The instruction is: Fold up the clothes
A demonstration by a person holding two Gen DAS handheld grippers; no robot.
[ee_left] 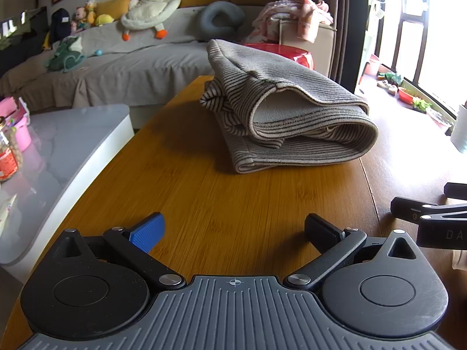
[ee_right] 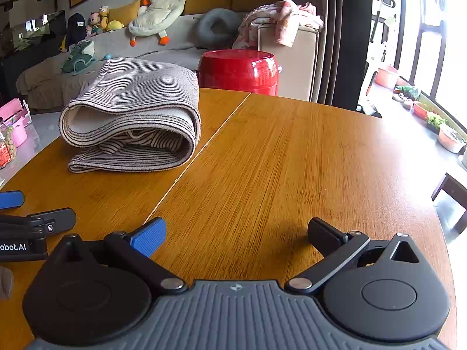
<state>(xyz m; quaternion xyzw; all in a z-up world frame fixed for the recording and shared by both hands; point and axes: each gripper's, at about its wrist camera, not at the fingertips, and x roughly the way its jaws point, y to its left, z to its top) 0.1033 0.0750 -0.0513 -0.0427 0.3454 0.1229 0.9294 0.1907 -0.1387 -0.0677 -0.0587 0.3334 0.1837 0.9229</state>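
Note:
A grey striped garment (ee_left: 292, 116) lies folded in a thick bundle on the wooden table (ee_left: 233, 204), its layered edges facing me. It also shows in the right wrist view (ee_right: 134, 116), at the left of the table (ee_right: 292, 160). My left gripper (ee_left: 235, 230) is open and empty, low over the table, well short of the garment. My right gripper (ee_right: 238, 234) is open and empty, to the right of the left one and near the table's front. Each gripper shows at the edge of the other's view.
A red drum stool (ee_right: 238, 71) stands behind the table. A grey sofa (ee_left: 131, 58) with plush toys lies beyond. A white marble side table (ee_left: 58, 160) with jars stands at the left. A white cup (ee_left: 461, 134) sits at the right edge.

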